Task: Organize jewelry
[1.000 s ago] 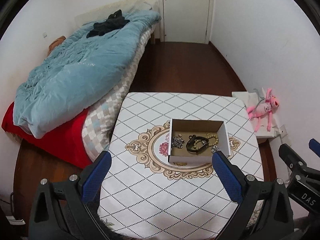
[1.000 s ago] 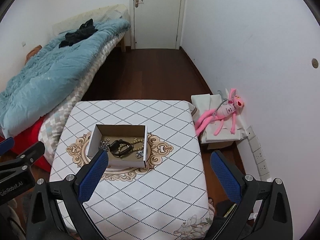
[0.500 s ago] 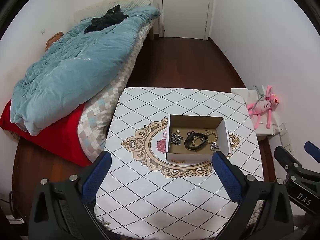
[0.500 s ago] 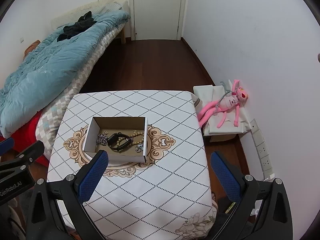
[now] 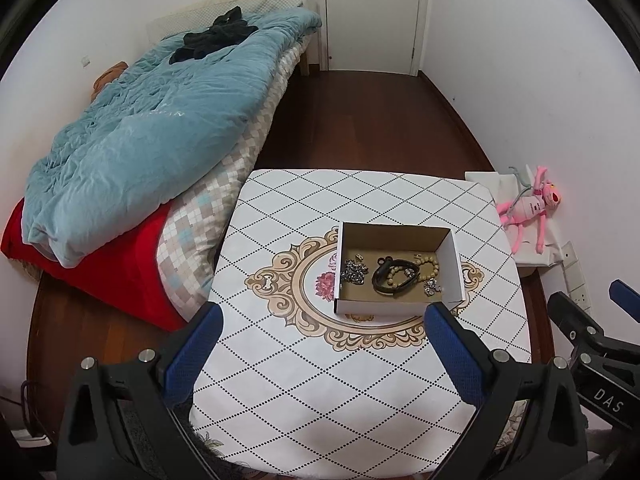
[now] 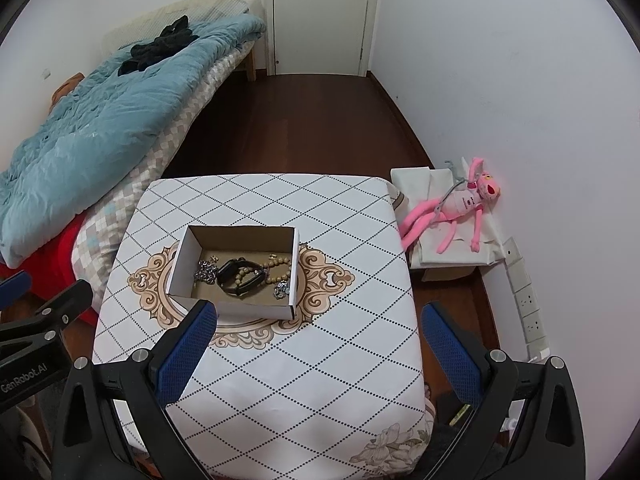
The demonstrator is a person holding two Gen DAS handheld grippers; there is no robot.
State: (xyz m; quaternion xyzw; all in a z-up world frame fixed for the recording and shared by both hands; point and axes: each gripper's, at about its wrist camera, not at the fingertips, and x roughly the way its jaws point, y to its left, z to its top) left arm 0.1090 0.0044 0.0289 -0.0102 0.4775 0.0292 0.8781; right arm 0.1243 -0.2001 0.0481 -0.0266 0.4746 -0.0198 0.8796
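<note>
An open cardboard box (image 5: 452,258) (image 6: 180,264) stands on the patterned table (image 5: 320,380) (image 6: 320,360). Inside lie a black band (image 5: 394,278) (image 6: 236,276), a beige bead bracelet (image 5: 430,266) (image 6: 280,270) and silver chain pieces (image 5: 354,272) (image 6: 205,271). My left gripper (image 5: 320,324) is open and empty, held above the table's near side. My right gripper (image 6: 318,322) is open and empty, to the box's right. Each gripper shows at the edge of the other's view.
A bed with a blue duvet (image 5: 152,128) and red sheet (image 5: 120,276) stands left of the table. A pink plush toy (image 6: 456,204) lies on a white box by the right wall. A shut door (image 5: 372,12) is at the far end.
Both grippers have pulled back and up from the table, so the box and table sit lower in view. Both stay open.
</note>
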